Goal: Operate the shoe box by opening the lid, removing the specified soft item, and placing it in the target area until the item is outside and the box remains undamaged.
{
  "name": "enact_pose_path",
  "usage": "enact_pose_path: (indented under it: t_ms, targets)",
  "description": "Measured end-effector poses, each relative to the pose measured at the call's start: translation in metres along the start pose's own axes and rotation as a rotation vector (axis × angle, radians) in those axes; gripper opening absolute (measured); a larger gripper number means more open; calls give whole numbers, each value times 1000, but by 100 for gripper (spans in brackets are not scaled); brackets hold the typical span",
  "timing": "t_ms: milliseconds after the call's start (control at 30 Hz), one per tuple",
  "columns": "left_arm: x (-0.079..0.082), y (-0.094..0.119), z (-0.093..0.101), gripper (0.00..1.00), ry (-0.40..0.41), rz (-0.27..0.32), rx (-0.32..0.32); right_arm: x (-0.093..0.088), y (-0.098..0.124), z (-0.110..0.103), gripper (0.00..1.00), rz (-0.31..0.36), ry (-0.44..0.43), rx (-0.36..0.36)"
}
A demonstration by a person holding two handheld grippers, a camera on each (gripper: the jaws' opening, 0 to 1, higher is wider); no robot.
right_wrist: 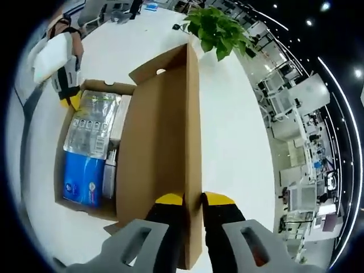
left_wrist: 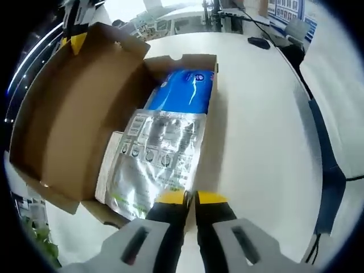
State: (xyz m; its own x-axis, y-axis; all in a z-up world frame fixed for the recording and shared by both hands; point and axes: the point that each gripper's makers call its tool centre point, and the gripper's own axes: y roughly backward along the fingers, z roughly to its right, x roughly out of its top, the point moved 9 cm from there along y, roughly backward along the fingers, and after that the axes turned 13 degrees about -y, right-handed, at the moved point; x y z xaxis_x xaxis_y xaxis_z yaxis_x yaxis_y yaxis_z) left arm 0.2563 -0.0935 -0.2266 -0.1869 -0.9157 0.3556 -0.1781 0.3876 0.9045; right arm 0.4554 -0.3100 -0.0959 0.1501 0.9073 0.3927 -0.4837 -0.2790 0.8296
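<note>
Two grippers work on an open cardboard shoe box (left_wrist: pixel 85 114) that sits on a white table (left_wrist: pixel 267 131). In the left gripper view, the left gripper (left_wrist: pixel 190 199) has its yellow-tipped jaws drawn nearly together on the near edge of a silver foil pouch (left_wrist: pixel 156 162), which lies in the box on top of a blue packet (left_wrist: pixel 185 91); the pouch's lower edge sticks out over the box's near wall. A white item is tucked just beside the pouch on its left. The lid (left_wrist: pixel 74 96) stands raised on the left side of the box. In the right gripper view, the right gripper (right_wrist: pixel 192 199) has its jaws clamped on the edge of the raised lid (right_wrist: pixel 165 159), holding it upright, and this brown panel hides part of the box's inside. The left gripper (right_wrist: pixel 68 85), held in a white-sleeved hand, reaches the far end of the pouch (right_wrist: pixel 94 122). A leafy green plant (right_wrist: pixel 219 28) stands beyond the box on the table (right_wrist: pixel 227 131). A dark computer mouse (left_wrist: pixel 259 41) lies well apart from the box near the table's far edge.
</note>
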Motion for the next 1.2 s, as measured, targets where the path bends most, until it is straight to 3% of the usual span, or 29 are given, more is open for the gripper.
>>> enact_pose_path:
  t_ms: [233, 667, 1033, 1200]
  targets:
    - [0, -1, -1, 4, 15, -6, -9, -1, -11, 8, 9, -18, -1, 52]
    - [0, -1, -1, 4, -2, 14, -14, -4, -25, 20, 8, -48, -78, 134]
    - [1, -1, -1, 4, -3, 5, -10, -6, -38, 26, 9, -75, -113, 162]
    - [3, 0, -1, 4, -17, -1, -4, -4, -36, 15, 9, -95, -89, 162]
